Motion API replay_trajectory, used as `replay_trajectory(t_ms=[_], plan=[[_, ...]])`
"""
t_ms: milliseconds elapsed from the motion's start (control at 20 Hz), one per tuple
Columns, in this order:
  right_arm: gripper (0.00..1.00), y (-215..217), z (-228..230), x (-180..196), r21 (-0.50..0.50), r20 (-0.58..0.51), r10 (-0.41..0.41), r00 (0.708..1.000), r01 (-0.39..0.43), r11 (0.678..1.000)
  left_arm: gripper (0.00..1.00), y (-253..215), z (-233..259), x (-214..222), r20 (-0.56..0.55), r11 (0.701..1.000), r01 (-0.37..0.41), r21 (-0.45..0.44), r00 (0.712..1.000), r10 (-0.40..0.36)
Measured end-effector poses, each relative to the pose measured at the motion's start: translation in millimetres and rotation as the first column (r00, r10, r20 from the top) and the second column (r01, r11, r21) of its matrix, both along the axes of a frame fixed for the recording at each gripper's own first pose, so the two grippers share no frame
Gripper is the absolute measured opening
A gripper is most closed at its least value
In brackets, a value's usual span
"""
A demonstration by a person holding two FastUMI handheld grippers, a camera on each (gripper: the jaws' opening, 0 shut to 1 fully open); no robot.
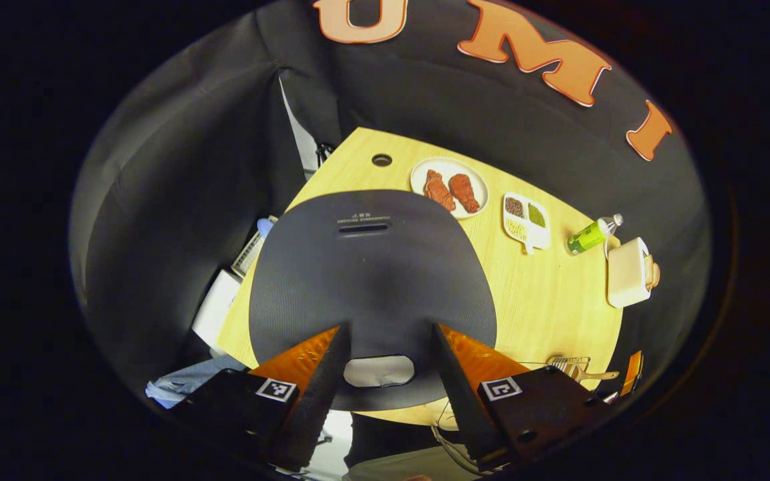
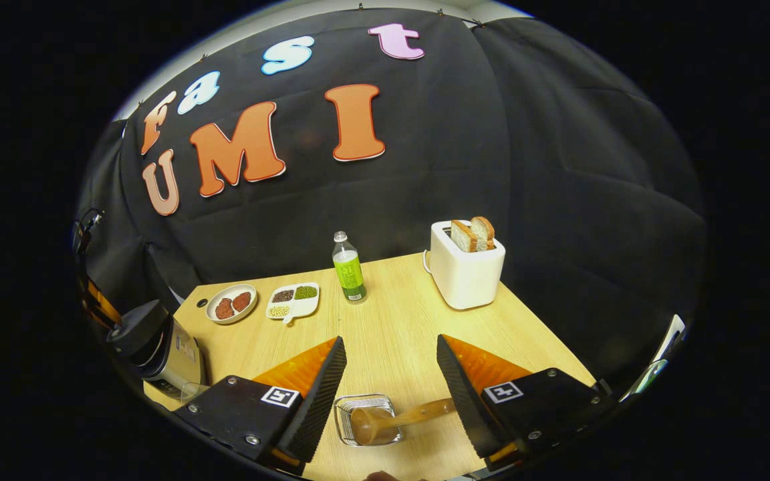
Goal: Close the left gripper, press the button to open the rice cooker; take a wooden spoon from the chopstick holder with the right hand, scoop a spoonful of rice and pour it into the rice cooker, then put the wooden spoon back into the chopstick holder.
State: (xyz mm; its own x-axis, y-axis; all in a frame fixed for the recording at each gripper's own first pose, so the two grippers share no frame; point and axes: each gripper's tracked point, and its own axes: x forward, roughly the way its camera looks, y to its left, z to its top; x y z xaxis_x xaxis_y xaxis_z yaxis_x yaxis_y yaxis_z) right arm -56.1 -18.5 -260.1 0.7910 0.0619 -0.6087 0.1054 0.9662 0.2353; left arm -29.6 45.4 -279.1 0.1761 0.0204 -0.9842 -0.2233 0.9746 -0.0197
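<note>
Left gripper view looks straight down on the rice cooker (image 1: 371, 294), lid down, with the left gripper (image 1: 390, 334) hanging over its front edge, fingers spread wide apart and grasping nothing. The pale button (image 1: 379, 371) sits right between the two fingers, just below them. Right of the cooker, at the table's near edge, the chopstick holder (image 1: 569, 365) shows with a wooden spoon (image 1: 595, 375) lying across it.

In the right gripper view, the right gripper (image 2: 390, 364) is also spread open, empty, and the wire holder with the spoon's bowl lies just beneath the gap. The cooker sits far left here. Beyond it stand a meat plate (image 2: 231, 303), a divided bean dish (image 2: 293, 301), a green bottle (image 2: 349, 268) and a toaster (image 2: 465, 267) holding bread.
</note>
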Motion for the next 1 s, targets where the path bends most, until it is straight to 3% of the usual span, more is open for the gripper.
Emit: replay_trajectory(t_ms=[200,400,750,850,900,1000], plan=[[0.85,2,1,-1,-0.021,0.002,0.012,1.000,-0.012,1.000,0.82,-2,-31,-12,-0.103,0.999,-0.005,0.032,0.995,0.008],[0.85,4,1,-2,-0.035,0.002,0.016,1.000,-0.016,0.999,0.87,-4,-35,-5,-0.095,0.998,0.007,0.058,0.996,-0.002],[0.85,20,10,9,-0.022,0.030,0.040,0.999,-0.039,0.999,0.84,-2,-33,-8,-0.058,0.998,0.017,0.064,0.998,-0.013],[0.85,25,14,11,-0.023,0.040,0.052,0.998,-0.051,0.998,0.92,-3,-32,-8,-0.035,0.997,0.032,0.065,0.999,-0.030],[0.85,27,16,12,-0.022,0.046,0.059,0.997,-0.058,0.998,0.84,-3,-31,-8,-0.020,0.997,0.042,0.070,0.999,-0.040],[0.85,34,21,14,-0.022,0.054,0.072,0.996,-0.071,0.997,0.85,-5,-31,-5,0.022,0.993,0.089,0.074,0.996,-0.090]])
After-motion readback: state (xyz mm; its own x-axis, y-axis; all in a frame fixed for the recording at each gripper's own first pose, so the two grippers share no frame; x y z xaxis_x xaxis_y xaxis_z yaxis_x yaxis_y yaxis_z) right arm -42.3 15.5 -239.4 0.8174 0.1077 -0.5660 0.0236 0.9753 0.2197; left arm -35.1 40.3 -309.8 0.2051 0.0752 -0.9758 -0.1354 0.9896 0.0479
